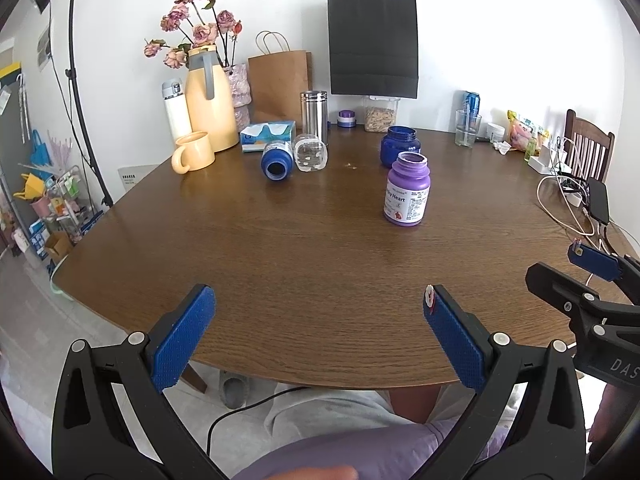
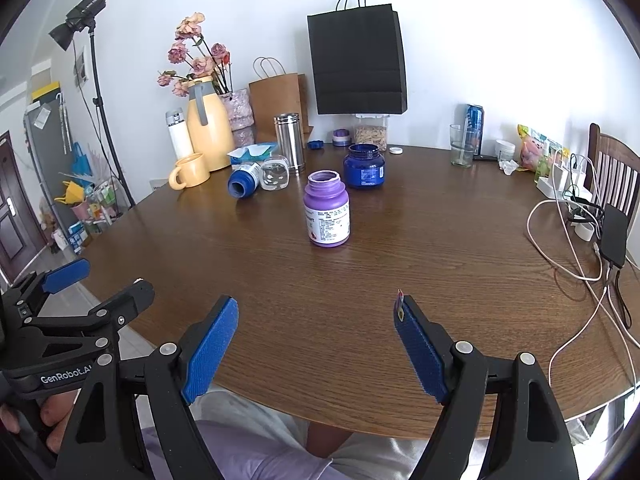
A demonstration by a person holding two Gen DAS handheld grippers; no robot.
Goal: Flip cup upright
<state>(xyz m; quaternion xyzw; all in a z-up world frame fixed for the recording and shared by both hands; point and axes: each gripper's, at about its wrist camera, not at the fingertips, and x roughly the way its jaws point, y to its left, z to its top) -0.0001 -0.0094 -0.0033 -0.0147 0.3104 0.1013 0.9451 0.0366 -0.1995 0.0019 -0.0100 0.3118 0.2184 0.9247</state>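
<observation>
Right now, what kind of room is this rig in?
Most likely a home dining area turned recording spot. A round wooden table holds household clutter: a yellow thermal jug, dried roses and supplement bottles. A wooden dining chair stands at its side, and a camera on a stand overlooks it.

Purple bottle (image 2: 327, 210), white label; dark blue jar (image 2: 364, 166); yellow mug (image 1: 193, 152); brown woodgrain table (image 1: 320, 272).

The round, dark-brown wooden table (image 2: 360, 300) bears an upright purple plastic bottle (image 2: 326, 209), a toppled blue plastic jar (image 2: 244, 184) and a yellow ceramic mug (image 2: 190, 171).
</observation>
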